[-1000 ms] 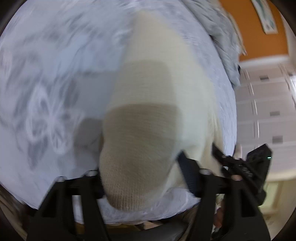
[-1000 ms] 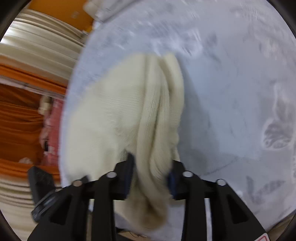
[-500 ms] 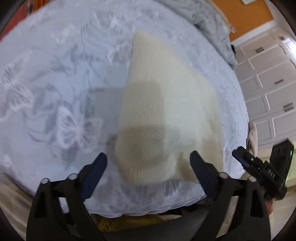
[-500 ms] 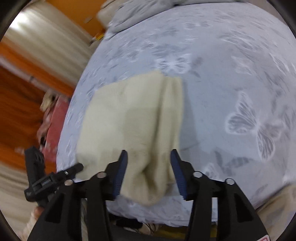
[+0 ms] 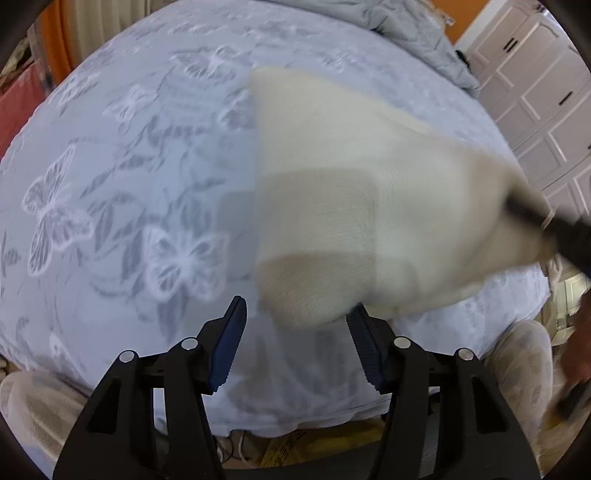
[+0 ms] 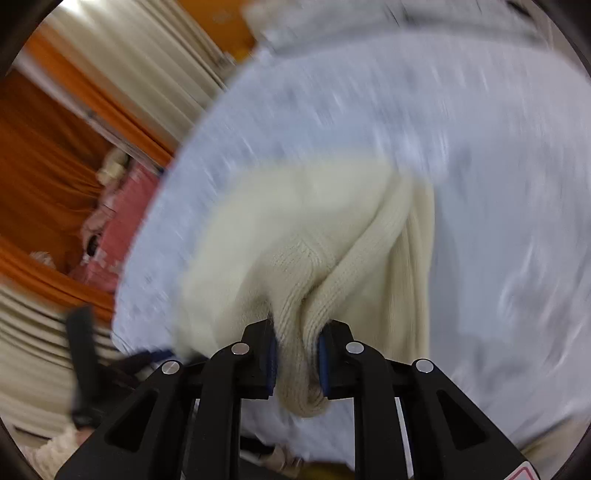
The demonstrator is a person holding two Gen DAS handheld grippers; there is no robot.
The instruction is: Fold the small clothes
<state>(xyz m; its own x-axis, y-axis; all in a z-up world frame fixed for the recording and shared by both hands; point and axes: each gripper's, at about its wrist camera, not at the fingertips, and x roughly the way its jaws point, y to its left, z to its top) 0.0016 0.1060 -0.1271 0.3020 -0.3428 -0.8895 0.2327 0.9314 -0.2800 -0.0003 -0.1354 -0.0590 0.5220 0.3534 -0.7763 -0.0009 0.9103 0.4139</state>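
- The cream knit garment (image 5: pixel 332 206) lies on a bed covered by a pale blue bedspread (image 5: pixel 122 192) patterned with white butterflies; in the left wrist view it sits right of the middle, its near corner blurred.
- The left tool (image 5: pixel 295 334) hangs over the near edge of the bed with its jaws partly apart; they have just been closing from a wider gape. The garment's near corner reaches towards the gap, and the blue pads (image 5: pixel 229 347) do not press on it.
- The right tool (image 6: pixel 295 360) is clamped narrowly on a bunched fold of the cream knit, which bulges out below the pads; its jaws have just been closing onto the cloth.
- In the right wrist view the garment (image 6: pixel 314 229) rises from the bedspread (image 6: pixel 480 166) towards the pinching jaws, with a ribbed ridge running up its right side. The view is heavily blurred.
- In the left wrist view the right tool (image 5: pixel 546 221) shows as a dark blurred bar at the garment's right corner.
- A grey blanket (image 5: pixel 417 33) lies crumpled at the far side of the bed.
- White panelled cupboards (image 5: pixel 543 96) stand at the far right, and orange curtains (image 6: pixel 48 177) hang at the left.
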